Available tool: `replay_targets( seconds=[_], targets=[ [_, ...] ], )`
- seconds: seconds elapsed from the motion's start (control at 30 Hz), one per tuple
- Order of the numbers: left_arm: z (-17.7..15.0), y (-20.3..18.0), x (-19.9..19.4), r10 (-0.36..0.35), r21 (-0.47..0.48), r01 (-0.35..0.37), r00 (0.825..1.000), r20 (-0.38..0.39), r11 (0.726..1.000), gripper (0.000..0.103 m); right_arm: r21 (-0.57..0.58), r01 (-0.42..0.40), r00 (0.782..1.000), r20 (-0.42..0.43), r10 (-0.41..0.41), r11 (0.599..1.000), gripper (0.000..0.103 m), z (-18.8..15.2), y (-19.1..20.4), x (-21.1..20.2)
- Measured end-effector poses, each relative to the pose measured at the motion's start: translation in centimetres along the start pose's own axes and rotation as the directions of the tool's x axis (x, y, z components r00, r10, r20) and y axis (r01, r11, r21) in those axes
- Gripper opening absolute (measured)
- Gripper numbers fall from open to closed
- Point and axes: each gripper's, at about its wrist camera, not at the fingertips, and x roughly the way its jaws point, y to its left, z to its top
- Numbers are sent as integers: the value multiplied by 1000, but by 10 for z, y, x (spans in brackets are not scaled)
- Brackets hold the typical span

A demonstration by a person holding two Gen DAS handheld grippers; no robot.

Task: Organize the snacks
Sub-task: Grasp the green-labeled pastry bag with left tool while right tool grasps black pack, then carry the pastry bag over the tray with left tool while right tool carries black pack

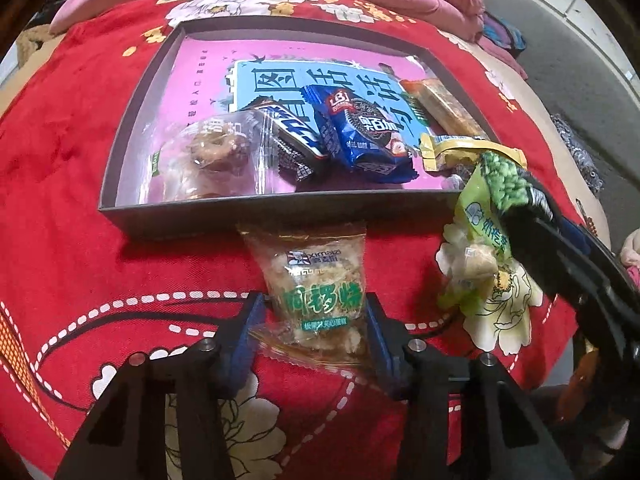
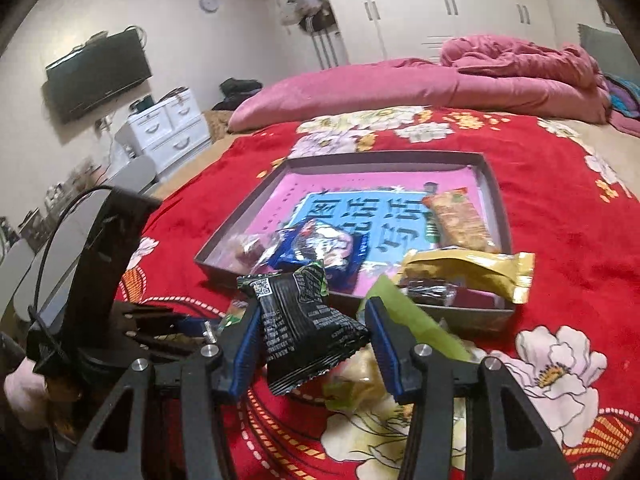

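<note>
A shallow grey box [image 1: 240,210] with a pink floor lies on the red bedspread and holds several snack packets, among them a blue cookie pack [image 1: 360,132] and a clear pastry bag [image 1: 208,156]. My left gripper [image 1: 314,320] is shut on a clear snack packet with green writing [image 1: 316,280], just in front of the box. My right gripper [image 2: 312,332] is shut on a black and green packet [image 2: 304,328], near the box's near right corner; it also shows in the left wrist view [image 1: 496,208]. The box also shows in the right wrist view [image 2: 496,200].
A yellow packet [image 2: 480,272] hangs over the box's near edge. A pink quilt [image 2: 440,84] is bunched at the far end of the bed. The left gripper's handle [image 2: 104,248] stands at left. A TV and white drawers stand by the wall.
</note>
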Motion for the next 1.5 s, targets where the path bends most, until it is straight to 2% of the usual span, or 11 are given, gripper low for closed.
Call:
replay_targets(
  seconds=[0.2, 0.4, 0.53, 1.07, 1.5],
  targets=[
    [0, 3, -22, -46, -5, 46, 995, 88, 999, 47, 59, 34, 999, 37, -36, 998, 51, 2, -12, -7],
    [-1, -2, -46, -58, 17, 56, 982, 179, 998, 47, 112, 57, 994, 86, -67, 992, 51, 5, -25, -18],
    [2, 0, -56, -72, 1, 74, 971, 229, 997, 47, 136, 69, 993, 84, -80, 988, 51, 5, -31, -18],
    [4, 13, -66, -73, -65, 94, 960, 272, 993, 47, 127, 78, 992, 86, -89, 989, 51, 8, -25, -12],
    [10, 20, -65, -29, -105, 64, 952, 306, 992, 47, 171, 112, 985, 111, -132, 979, 51, 11, -32, -11]
  ],
)
